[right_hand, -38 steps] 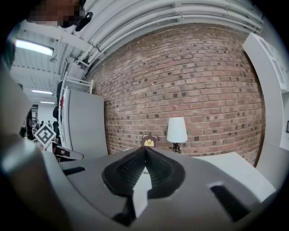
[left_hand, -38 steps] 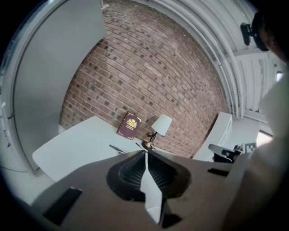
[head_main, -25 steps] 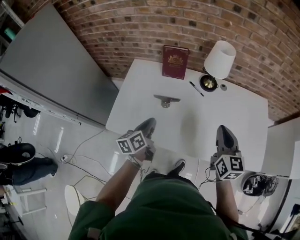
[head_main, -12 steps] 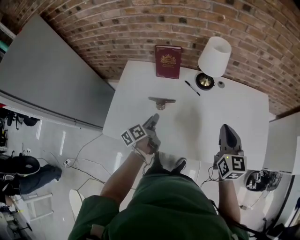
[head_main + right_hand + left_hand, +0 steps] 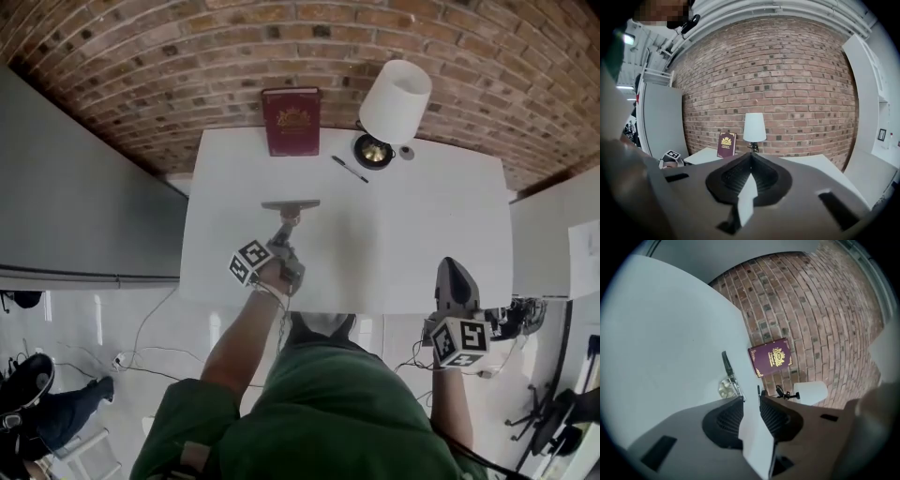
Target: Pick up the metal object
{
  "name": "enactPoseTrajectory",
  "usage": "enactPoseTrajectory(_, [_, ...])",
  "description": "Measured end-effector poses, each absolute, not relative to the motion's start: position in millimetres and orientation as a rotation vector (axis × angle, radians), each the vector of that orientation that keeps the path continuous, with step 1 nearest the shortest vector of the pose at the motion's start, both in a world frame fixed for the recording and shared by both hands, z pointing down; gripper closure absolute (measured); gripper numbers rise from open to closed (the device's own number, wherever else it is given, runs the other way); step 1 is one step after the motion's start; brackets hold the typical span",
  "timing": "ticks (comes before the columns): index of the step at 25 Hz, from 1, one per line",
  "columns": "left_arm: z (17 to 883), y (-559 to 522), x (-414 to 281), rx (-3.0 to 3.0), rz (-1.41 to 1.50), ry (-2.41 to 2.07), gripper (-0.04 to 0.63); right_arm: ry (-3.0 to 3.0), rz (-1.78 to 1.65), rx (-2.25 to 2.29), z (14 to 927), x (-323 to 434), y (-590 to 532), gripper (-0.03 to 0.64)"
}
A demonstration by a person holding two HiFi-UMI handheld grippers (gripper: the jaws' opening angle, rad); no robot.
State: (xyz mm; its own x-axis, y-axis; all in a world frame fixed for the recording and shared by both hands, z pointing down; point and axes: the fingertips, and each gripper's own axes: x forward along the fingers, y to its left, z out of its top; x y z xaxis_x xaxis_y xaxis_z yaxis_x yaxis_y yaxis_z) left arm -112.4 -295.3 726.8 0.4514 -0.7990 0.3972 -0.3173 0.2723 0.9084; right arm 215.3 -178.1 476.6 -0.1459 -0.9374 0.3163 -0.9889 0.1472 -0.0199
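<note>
Lining up the left gripper (image 5: 284, 234) on the metal object (image 5: 290, 204) for the pickup.
The metal object, a flat bar on a small round foot, is lying on the white table (image 5: 422, 244), towards its far left part and in front of the red book (image 5: 292, 120). The left gripper is hovering just short of it, and its jaws are closing with a narrow gap between them. Only bare table is showing in that gap, with the bar sitting just beyond the tips, so nothing is being held. The right gripper (image 5: 453, 269) is hanging by the table's near edge, well apart from the object, jaws together and empty. By my reading the grasp is not yet made. The next move is calling for the left jaws to be spread wider, brought forward around the bar or its foot, then squeezed firmly before any lift.
</note>
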Motion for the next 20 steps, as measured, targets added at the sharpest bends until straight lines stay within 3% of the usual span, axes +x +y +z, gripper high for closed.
enactPoseTrajectory(16, [777, -336, -106, 1.233, -0.380, -1.088, 0.494, -1.995, 0.349, 1.962, 484, 194, -140, 0.612])
enactPoseTrajectory(20, [779, -341, -103, 1.226, -0.392, -1.072, 0.537, -1.983, 0.365, 1.955, 487, 188, -136, 0.612])
